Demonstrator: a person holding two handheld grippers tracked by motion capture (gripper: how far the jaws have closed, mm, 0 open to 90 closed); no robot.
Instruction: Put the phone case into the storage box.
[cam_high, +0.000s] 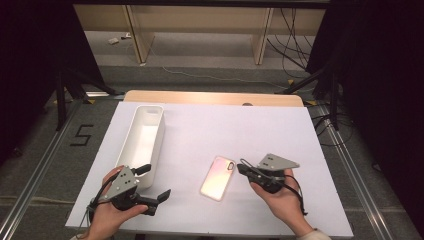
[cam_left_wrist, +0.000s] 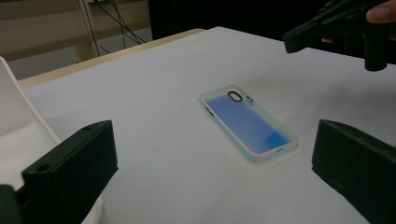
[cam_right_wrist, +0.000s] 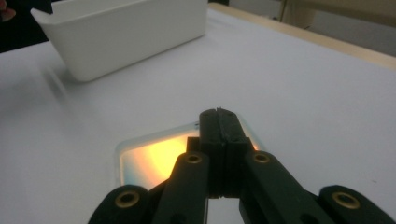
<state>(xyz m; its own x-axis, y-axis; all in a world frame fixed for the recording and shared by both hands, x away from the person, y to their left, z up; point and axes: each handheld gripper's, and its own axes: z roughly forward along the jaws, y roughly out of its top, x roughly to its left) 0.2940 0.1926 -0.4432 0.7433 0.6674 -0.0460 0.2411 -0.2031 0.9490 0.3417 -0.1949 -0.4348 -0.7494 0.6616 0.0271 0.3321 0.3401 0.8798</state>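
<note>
I'm lining up on the phone case (cam_high: 218, 178) near the worktop's (cam_high: 260, 130) front edge; right gripper (cam_high: 242, 168) clenched empty beside it, left gripper (cam_high: 154, 182) released — next, open and straddle an edge.

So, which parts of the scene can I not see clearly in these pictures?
- Iridescent translucent phone case: in the right gripper view, its near part is hidden behind the shut right tongs; contact cannot be told.
- Long white plastic bin: cut off by the left edge in the left gripper view.
- Left tongs, open: the high view is too small to show the pads.
</note>
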